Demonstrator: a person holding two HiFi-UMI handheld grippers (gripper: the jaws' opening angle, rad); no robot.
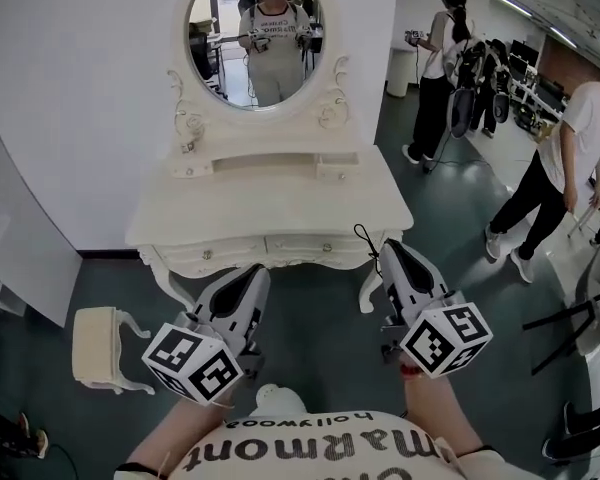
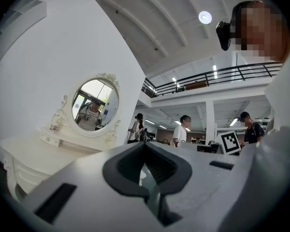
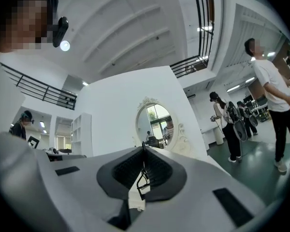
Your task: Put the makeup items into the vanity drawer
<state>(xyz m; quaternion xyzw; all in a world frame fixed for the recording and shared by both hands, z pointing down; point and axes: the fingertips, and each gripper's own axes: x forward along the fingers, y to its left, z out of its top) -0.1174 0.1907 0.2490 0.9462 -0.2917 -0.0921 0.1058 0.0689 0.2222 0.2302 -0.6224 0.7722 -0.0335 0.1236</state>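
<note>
The white vanity with its oval mirror stands ahead of me; its top is bare and I see no makeup items on it. Both front drawers are closed. My left gripper is held low in front of the vanity's left leg; its jaws are shut with nothing between them. To its right, my right gripper points at the vanity's front right corner. Its jaws are shut on a thin black wire piece, which sticks out past the tip.
A small white stool sits on the green floor at the left. Two people stand to the right of the vanity, near a black frame. A white wall backs the vanity.
</note>
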